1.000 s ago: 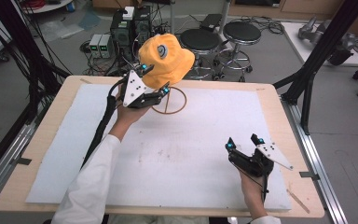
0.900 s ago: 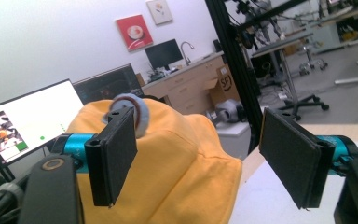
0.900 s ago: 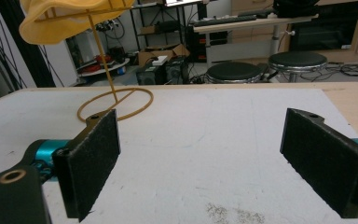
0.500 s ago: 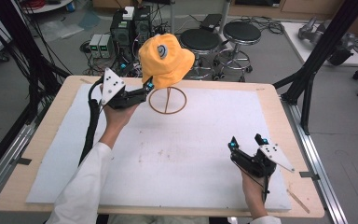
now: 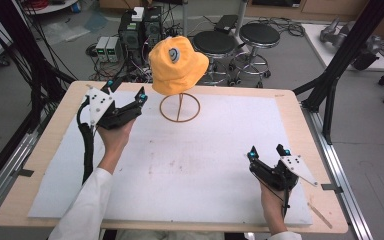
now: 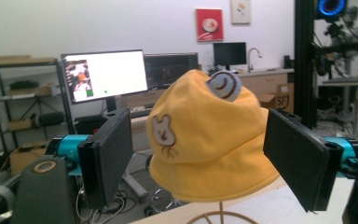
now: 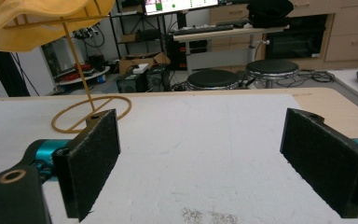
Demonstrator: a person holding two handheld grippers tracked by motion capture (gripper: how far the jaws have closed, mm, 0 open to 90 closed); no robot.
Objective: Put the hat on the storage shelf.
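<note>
A yellow bucket hat (image 5: pixel 177 65) with a smiley badge sits on a thin wire stand (image 5: pixel 180 107) at the far middle of the table. My left gripper (image 5: pixel 126 88) is open just left of the stand, apart from the hat and holding nothing. In the left gripper view the hat (image 6: pixel 205 135) shows beyond the wide-spread jaws, with nothing between them. My right gripper (image 5: pixel 266 151) rests open and empty near the front right of the mat. In the right gripper view the stand's ring base (image 7: pixel 91 114) and the hat's brim (image 7: pixel 42 18) lie at far left.
A white mat (image 5: pixel 205 160) covers most of the wooden table (image 5: pixel 300 105). Two black stools (image 5: pixel 215 42) and computer boxes (image 5: pixel 140 30) stand on the floor behind the far edge. A black frame post (image 5: pixel 330 80) rises at the table's right side.
My left gripper has drawn back to the left from the hat, which now hangs alone on the stand and has settled upright. The right gripper has stayed put.
</note>
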